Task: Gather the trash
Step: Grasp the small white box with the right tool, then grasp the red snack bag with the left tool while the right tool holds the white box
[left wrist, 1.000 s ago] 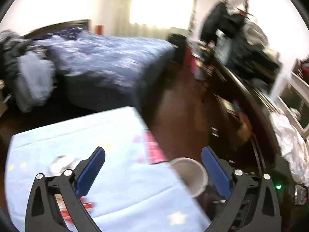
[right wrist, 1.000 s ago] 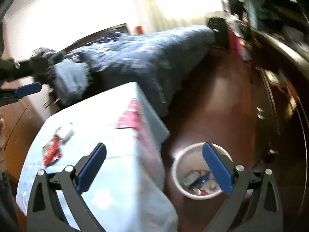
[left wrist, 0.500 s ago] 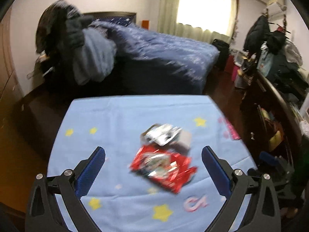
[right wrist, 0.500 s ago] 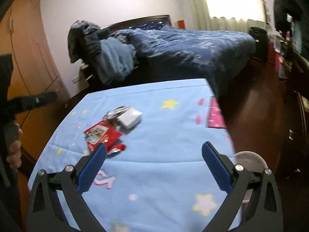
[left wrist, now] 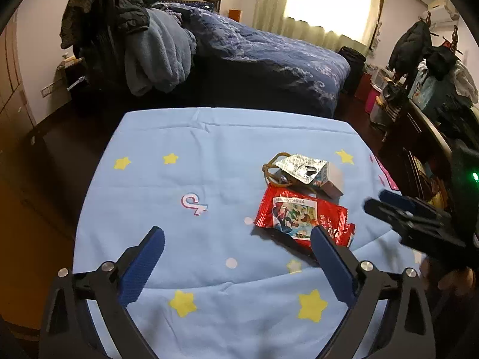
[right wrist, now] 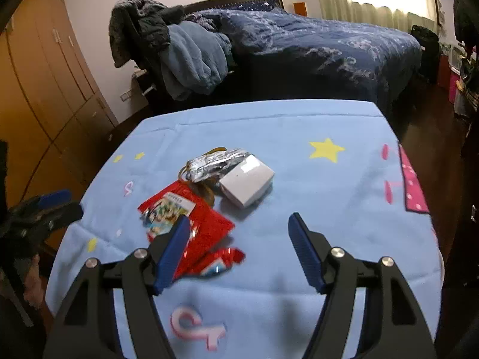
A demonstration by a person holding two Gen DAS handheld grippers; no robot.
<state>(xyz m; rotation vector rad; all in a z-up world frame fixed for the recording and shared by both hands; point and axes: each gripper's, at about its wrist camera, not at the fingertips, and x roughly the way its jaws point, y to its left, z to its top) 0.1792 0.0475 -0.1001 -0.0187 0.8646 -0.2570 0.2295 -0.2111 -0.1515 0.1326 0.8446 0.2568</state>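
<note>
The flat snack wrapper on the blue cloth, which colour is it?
Red snack wrapper, with a cartoon picture; clearest in the left wrist view.

You are facing a table (left wrist: 185,137) that is wearing a pale blue cloth with yellow stars. Beyond it a bed (left wrist: 269,51) is lying under a dark blue quilt, with coats and a blue fleece (right wrist: 191,56) piling up at its head. Daylight is glaring through the curtained window (left wrist: 329,3). Wooden wardrobe doors (right wrist: 39,68) are lining your left; cluttered dark furniture (left wrist: 431,119), hard to make out, is crowding the right above a dark wooden floor.
</note>
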